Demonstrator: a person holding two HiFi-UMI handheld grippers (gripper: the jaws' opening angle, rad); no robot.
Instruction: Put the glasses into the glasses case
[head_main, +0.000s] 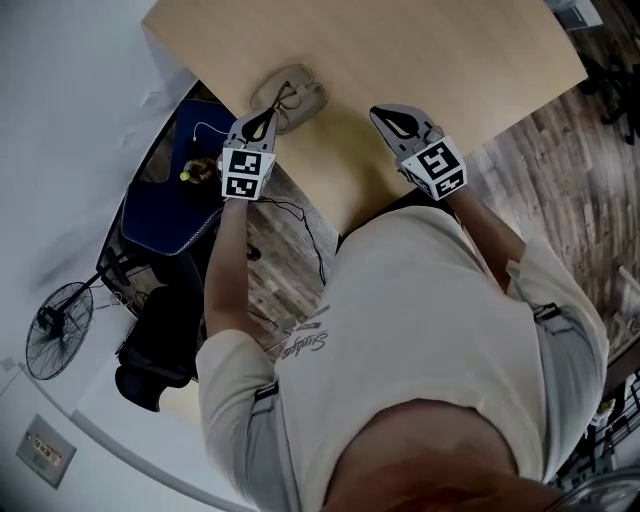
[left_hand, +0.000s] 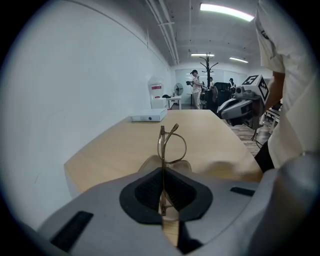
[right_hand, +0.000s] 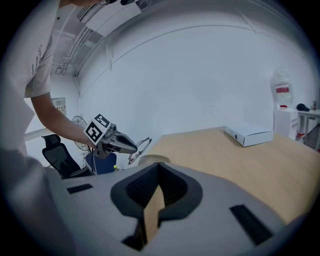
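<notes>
Glasses (left_hand: 172, 147) with a thin gold wire frame stand upright, edge-on, in the left gripper (left_hand: 162, 172), whose jaws are pressed together on the frame's lower part, so that one round lens and a folded temple rise above the dark pads. Just below and behind them lies the glasses case (left_hand: 150, 163), a pale beige oval shell resting on the tabletop (left_hand: 125, 145) near its left corner; whether the frame touches the case cannot be told from any view. From the head view, the left gripper (head_main: 262, 122) reaches in over the tabletop's edge with the glasses (head_main: 284, 98) above the glasses case (head_main: 308, 97), while the right gripper (head_main: 395, 120) hovers well to the right of them over bare wood. The right gripper (right_hand: 159, 167) has its jaws closed together with nothing between them; only a sliver of tabletop shows through the slot below the pads. Its camera looks across at the left gripper (right_hand: 112, 142), with the glasses (right_hand: 139, 149) raised just above the glasses case (right_hand: 153, 160). A flat white box (right_hand: 248, 134) sits farther along the tabletop, well apart from both grippers.
</notes>
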